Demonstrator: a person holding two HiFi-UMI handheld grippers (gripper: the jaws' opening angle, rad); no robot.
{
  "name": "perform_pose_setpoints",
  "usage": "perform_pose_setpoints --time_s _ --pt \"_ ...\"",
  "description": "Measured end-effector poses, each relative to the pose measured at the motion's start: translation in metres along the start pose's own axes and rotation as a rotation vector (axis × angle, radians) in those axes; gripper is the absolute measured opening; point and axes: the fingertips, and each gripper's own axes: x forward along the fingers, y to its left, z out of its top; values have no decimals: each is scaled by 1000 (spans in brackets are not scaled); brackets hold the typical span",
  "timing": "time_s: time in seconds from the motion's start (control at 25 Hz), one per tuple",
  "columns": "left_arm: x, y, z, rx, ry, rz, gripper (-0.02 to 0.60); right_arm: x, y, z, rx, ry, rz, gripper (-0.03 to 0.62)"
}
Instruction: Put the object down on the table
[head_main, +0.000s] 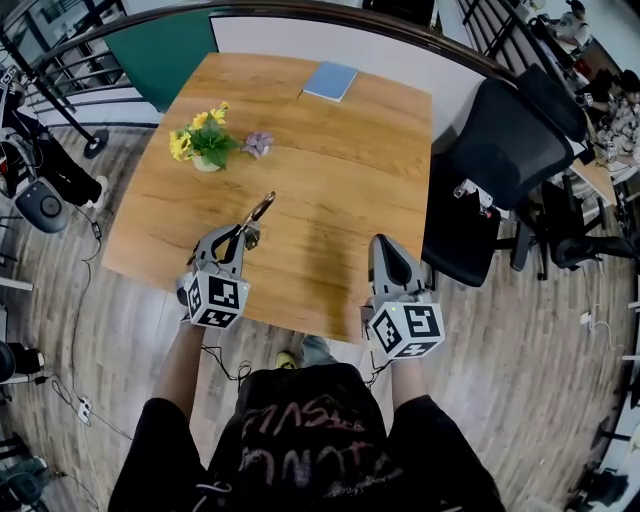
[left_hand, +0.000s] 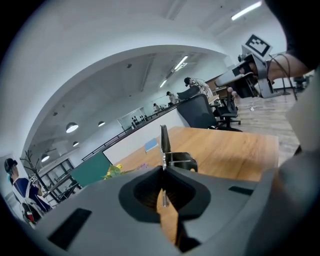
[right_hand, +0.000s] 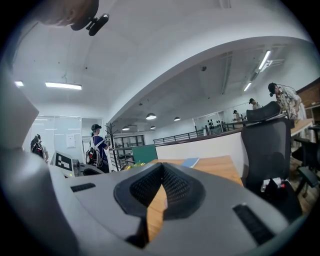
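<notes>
While left gripper (head_main: 244, 237) pinches a slim metal utensil (head_main: 262, 207) — long axis aimed far-right, just above the wooden table (head_main: 340, 150) — right gripper (head_main: 386, 248) rests closed, empty.

Ceiling strip lights (right_hand: 63, 85) are lighting the room brightly and evenly. A soft shadow (head_main: 325, 250) is lying across the table (head_main: 370, 130). Fisheye lenses are bending every edge, black corners are framing both gripper views, the close jaws are blurring, and the metal clip (left_hand: 164, 145) is glinting faintly.
</notes>
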Motion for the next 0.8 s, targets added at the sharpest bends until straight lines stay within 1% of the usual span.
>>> perform_pose_setpoints --time_s 0.12,0.36,0.72,0.8 --pt "12 -4 -6 83 42 -9 14 4 -4 -1 5 7 -4 5" --pt "40 -22 -22 245 126 -51 14 9 -7 -2 17 7 -2 5" --pt "68 -45 -57 389 221 -120 14 16 -11 -6 18 23 -8 5" --pt "74 -50 -66 410 242 -137 14 18 -13 -7 18 27 -11 5"
